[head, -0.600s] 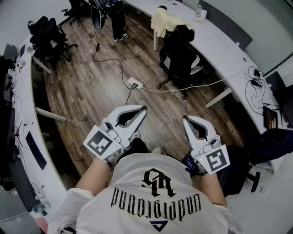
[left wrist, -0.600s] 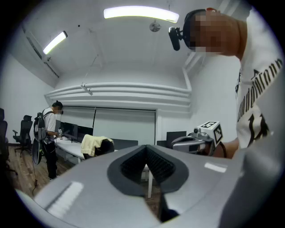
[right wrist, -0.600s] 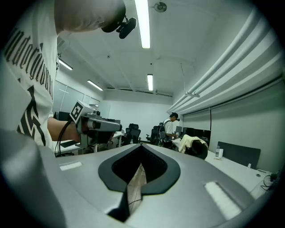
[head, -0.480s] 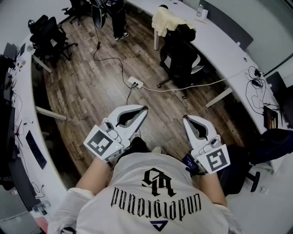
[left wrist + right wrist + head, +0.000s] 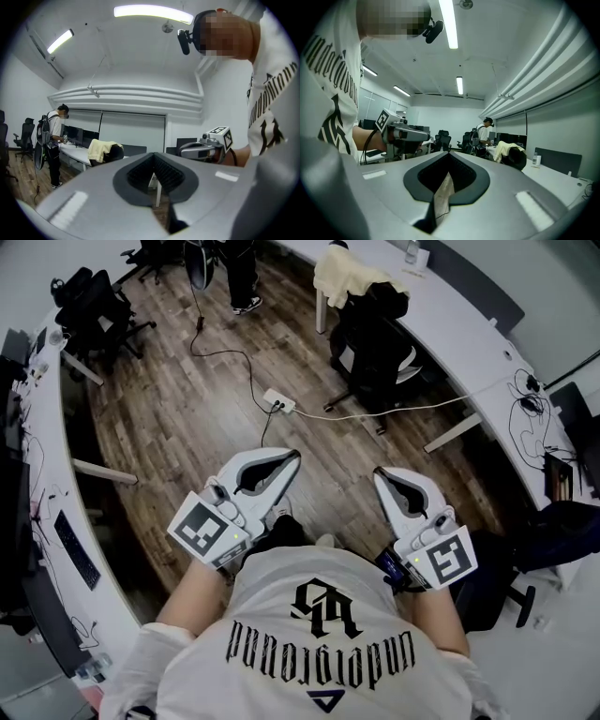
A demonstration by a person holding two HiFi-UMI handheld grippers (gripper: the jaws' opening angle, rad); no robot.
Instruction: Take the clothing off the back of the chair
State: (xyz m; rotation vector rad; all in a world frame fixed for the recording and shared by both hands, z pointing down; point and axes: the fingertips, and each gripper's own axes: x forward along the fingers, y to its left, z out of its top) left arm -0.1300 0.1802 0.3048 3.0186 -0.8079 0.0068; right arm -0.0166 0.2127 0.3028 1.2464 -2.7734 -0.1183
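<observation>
While the pale yellow clothing (image 5: pixel 343 277) hangs over the back of the black chair (image 5: pixel 375 343) at the upper middle of the head view, just beside the white desk (image 5: pixel 459 334), nothing of the task looks done. The left gripper (image 5: pixel 292 458) and the right gripper (image 5: pixel 379 475) sit low in that frame, well apart from the chair, each with its jaws pressed together on nothing. Everything seems left: crossing the wood floor (image 5: pixel 187 427), gripping the cloth and lifting it clear of the backrest.
</observation>
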